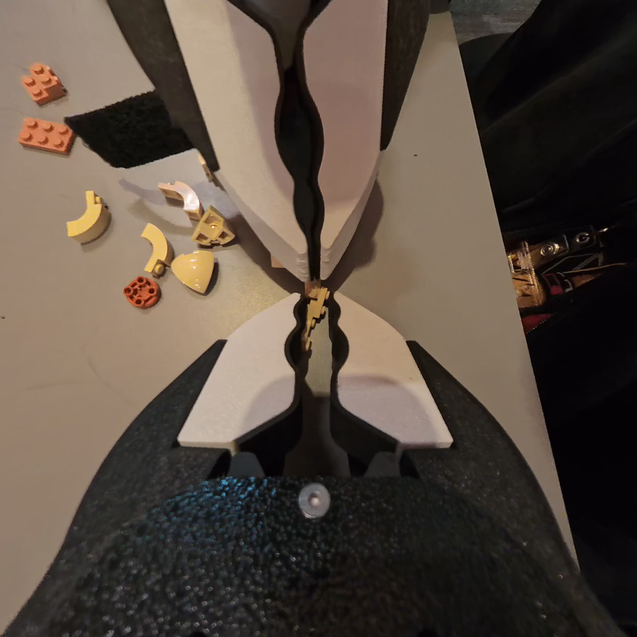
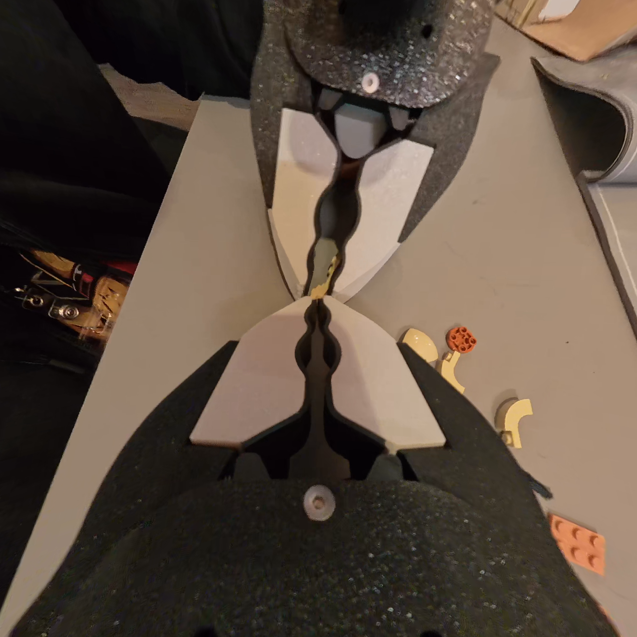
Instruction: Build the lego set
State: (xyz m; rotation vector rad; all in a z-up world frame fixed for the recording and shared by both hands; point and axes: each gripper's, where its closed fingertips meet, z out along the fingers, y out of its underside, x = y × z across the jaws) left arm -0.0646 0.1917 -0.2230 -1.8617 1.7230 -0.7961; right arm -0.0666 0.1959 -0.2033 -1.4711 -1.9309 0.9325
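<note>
Fingers [image 1: 358, 331] gripping tan piece [image 1: 315, 312], two orange bricks [image 1: 46, 136]

Jaws hide most of the tan stud piece [image 1: 315, 312]

A grey table [image 1: 431, 213] carried everything, its edge running beside a person's dark clothing [image 1: 568, 138]. A clear badge holder with a metal clip [image 1: 565, 265] lay against that clothing. A black fuzzy patch [image 1: 131, 127] sat on the table's surface. At the far right, a grey curled mat [image 2: 586, 113] rested near a cardboard box [image 2: 551, 31].
</note>
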